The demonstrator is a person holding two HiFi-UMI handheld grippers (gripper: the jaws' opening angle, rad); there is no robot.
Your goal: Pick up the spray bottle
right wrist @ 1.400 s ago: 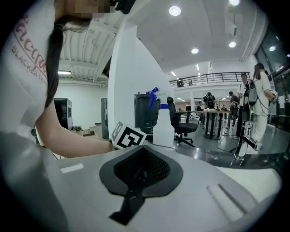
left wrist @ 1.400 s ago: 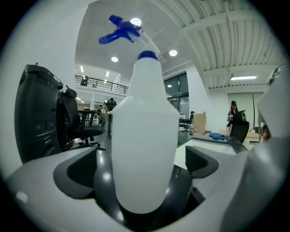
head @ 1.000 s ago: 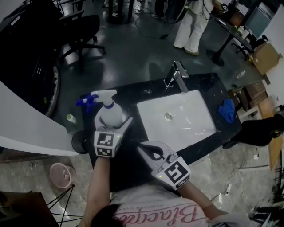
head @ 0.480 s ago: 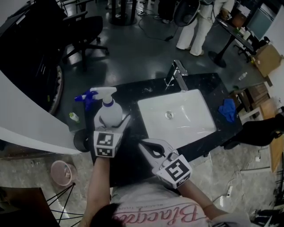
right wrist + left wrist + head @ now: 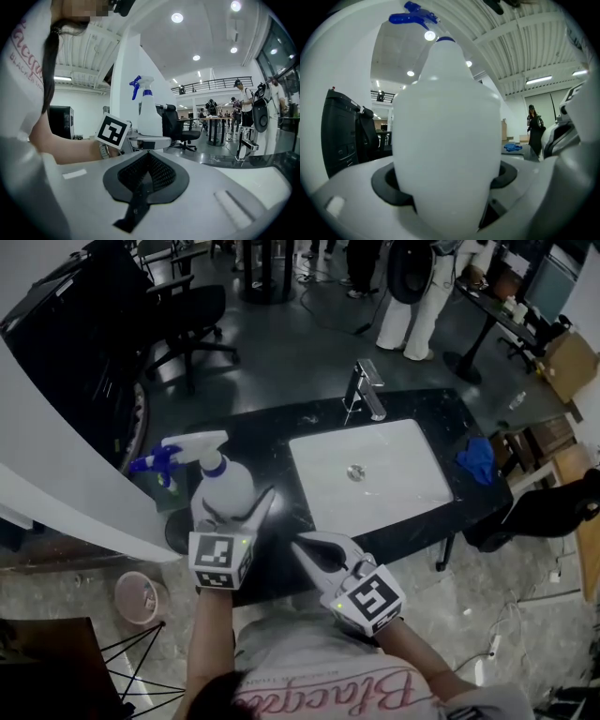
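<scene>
The spray bottle (image 5: 223, 488) is white with a blue trigger head (image 5: 155, 463) that points left. My left gripper (image 5: 234, 504) is shut on its body from the near side and holds it upright over the left end of the black counter (image 5: 281, 439). In the left gripper view the bottle (image 5: 445, 140) fills the space between the jaws of that gripper (image 5: 445, 185). My right gripper (image 5: 302, 551) hovers at the counter's front edge, right of the bottle, shut and empty. The right gripper view shows that gripper (image 5: 147, 158) with its pads together and the bottle (image 5: 151, 117) beyond.
A white sink (image 5: 302, 465) with a chrome faucet (image 5: 364, 390) is set in the counter's right half. A blue cloth (image 5: 478, 467) lies at its right end. A pink bin (image 5: 141, 596) stands on the floor at left, an office chair (image 5: 187, 315) behind. People (image 5: 412, 287) stand at the back.
The left gripper has closed on the bottle and lifted it, drawing it slightly toward me. The right gripper has shifted a little near the counter's front edge.
</scene>
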